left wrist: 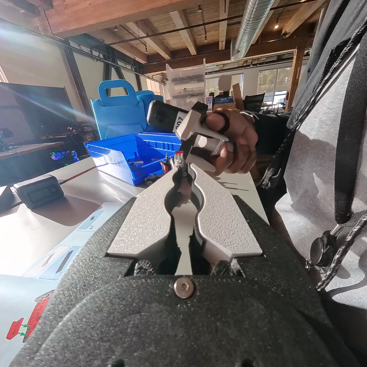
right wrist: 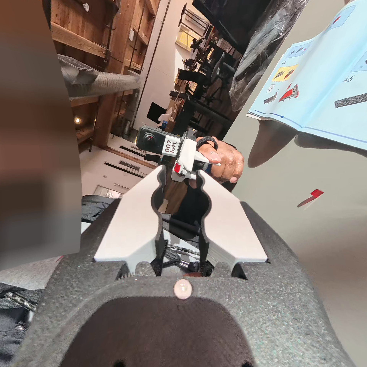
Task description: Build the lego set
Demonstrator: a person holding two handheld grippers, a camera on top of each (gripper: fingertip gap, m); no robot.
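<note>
A small grey-and-white lego assembly (left wrist: 179,161) with a red translucent top is held in the air above the white table (left wrist: 95,182). My left gripper (left wrist: 183,170) is shut on its lower end, fingers almost together. My right gripper (left wrist: 195,156), held by a hand, meets the assembly from above. In the right wrist view the assembly (right wrist: 181,172) sits between my right gripper's (right wrist: 181,171) tips. Those jaws stand apart, with a sliver of gap on the left side. The left gripper (right wrist: 185,158) shows behind it, with a hand.
A blue bin (left wrist: 117,158) with loose pieces and a small wheeled model (left wrist: 152,179) stand behind, with a blue felt bag (left wrist: 121,111). An open instruction booklet (right wrist: 321,87) lies on the table, also in the left wrist view (left wrist: 59,250). A red piece (right wrist: 316,193) lies loose. A black box (left wrist: 39,191) is at left. Only a small space, under 4 cm, lies between the two pairs of fingers. Left tips and right tips are each some 12 centimeters from the red piece (right wrist: 316,193).
</note>
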